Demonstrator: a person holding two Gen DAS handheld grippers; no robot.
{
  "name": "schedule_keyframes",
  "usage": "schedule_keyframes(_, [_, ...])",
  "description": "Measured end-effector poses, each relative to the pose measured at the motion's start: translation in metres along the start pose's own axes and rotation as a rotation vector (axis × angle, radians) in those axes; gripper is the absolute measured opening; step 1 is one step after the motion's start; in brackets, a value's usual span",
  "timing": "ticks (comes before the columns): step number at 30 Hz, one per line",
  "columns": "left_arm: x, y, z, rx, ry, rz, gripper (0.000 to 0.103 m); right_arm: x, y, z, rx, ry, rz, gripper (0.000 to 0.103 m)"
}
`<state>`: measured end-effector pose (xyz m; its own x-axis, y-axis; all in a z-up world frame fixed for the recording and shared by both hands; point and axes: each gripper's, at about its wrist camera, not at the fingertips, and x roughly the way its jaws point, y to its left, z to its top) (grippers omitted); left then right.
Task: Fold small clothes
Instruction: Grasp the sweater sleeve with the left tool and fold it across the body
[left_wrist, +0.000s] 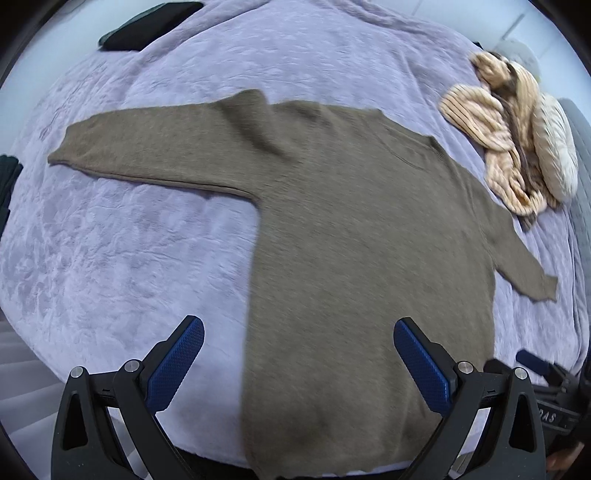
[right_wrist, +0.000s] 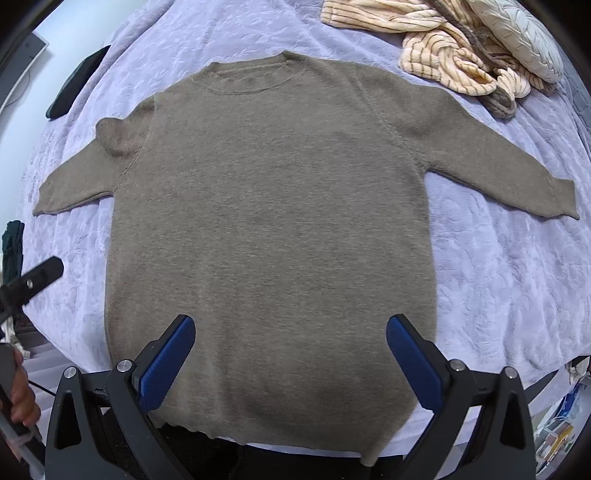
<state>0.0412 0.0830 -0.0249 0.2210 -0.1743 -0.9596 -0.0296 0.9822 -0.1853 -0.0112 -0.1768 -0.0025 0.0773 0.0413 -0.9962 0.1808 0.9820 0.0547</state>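
Observation:
A brown knit sweater (right_wrist: 273, 221) lies flat and face up on a lavender blanket (right_wrist: 498, 266), both sleeves spread out to the sides, collar at the far end. It also shows in the left wrist view (left_wrist: 362, 258). My left gripper (left_wrist: 299, 332) is open and empty, hovering above the sweater's hem on its left side. My right gripper (right_wrist: 291, 330) is open and empty, hovering above the middle of the hem. Each gripper's blue pads stand wide apart. The right gripper's tip shows in the left wrist view (left_wrist: 532, 362).
A crumpled cream striped garment (right_wrist: 439, 55) and a white pillow (right_wrist: 524, 40) lie at the far right. A dark folded item (left_wrist: 147, 26) lies at the far left. Another dark garment (right_wrist: 13, 243) sits at the blanket's left edge. The blanket's near edge runs under the hem.

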Motion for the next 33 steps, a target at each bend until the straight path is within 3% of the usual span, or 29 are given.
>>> schedule_keyframes(6, [0.019, 0.076, 0.047, -0.057, -0.076, -0.005, 0.103, 0.017, 0.037, 0.007, 0.011, 0.033, -0.010, 0.103])
schedule_keyframes(12, [0.046, 0.203, 0.102, -0.341, -0.173, -0.065, 0.103, 0.028, 0.080, 0.010, -0.012, 0.035, -0.008, 0.103])
schedule_keyframes(16, [0.077, 0.268, 0.125, -0.484, -0.159, -0.107, 0.103, 0.036, 0.110, 0.012, -0.031, 0.041, 0.008, 0.103])
schedule_keyframes(21, [0.106, 0.301, 0.139, -0.587, -0.167, -0.241, 0.103, 0.043, 0.141, 0.010, -0.069, 0.063, 0.008, 0.103])
schedule_keyframes(27, [0.103, 0.295, 0.154, -0.547, -0.234, -0.323, 0.101, 0.047, 0.150, 0.009, -0.062, 0.083, 0.020, 0.103])
schedule_keyframes(28, [0.103, 0.292, 0.156, -0.543, -0.237, -0.323, 0.096, 0.047, 0.149, 0.009, -0.058, 0.084, 0.025, 0.103])
schedule_keyframes(30, [0.105, 0.290, 0.158, -0.538, -0.231, -0.317, 0.062, 0.047, 0.147, 0.010, -0.058, 0.087, 0.035, 0.103])
schedule_keyframes(31, [0.105, 0.288, 0.157, -0.538, -0.234, -0.326, 0.051, 0.047, 0.146, 0.011, -0.062, 0.088, 0.043, 0.103])
schedule_keyframes(32, [0.105, 0.288, 0.157, -0.536, -0.240, -0.357, 0.026, 0.047, 0.146, 0.012, -0.068, 0.089, 0.050, 0.103])
schedule_keyframes(33, [0.104, 0.289, 0.156, -0.538, -0.248, -0.391, 0.009, 0.046, 0.144, 0.012, -0.076, 0.088, 0.057, 0.103])
